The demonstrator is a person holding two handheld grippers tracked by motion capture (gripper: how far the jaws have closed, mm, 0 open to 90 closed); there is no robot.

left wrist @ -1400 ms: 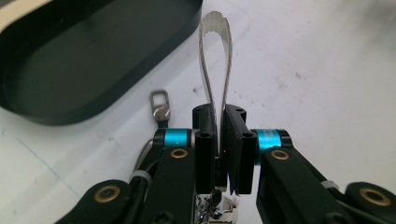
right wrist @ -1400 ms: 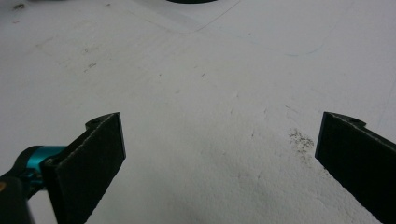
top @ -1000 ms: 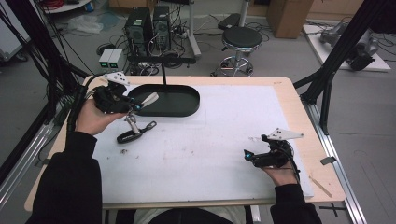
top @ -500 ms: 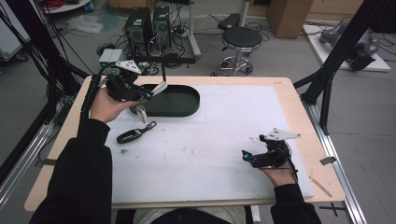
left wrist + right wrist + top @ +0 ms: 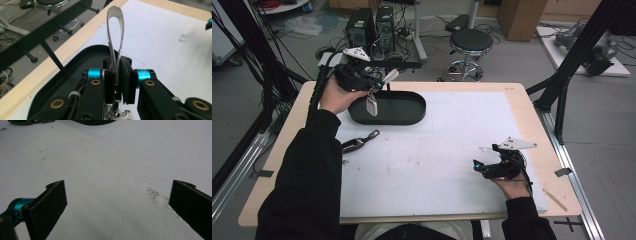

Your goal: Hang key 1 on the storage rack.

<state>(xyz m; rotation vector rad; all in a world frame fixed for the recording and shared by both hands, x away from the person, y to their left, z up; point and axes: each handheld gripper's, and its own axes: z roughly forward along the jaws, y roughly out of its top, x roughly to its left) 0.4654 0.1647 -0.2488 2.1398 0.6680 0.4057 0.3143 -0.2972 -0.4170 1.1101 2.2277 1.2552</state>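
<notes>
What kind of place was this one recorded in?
Most likely a lab or workshop: computer towers and loose cables sit on the floor behind the table, with a stool and black frame struts alongside.

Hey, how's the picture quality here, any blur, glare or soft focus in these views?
Left gripper view: metal loop sharp with bright glare, floor behind soft. Right gripper view: the near jaws slightly soft, white mat evenly lit. High view: even lighting, left gripper a little blurred.
</notes>
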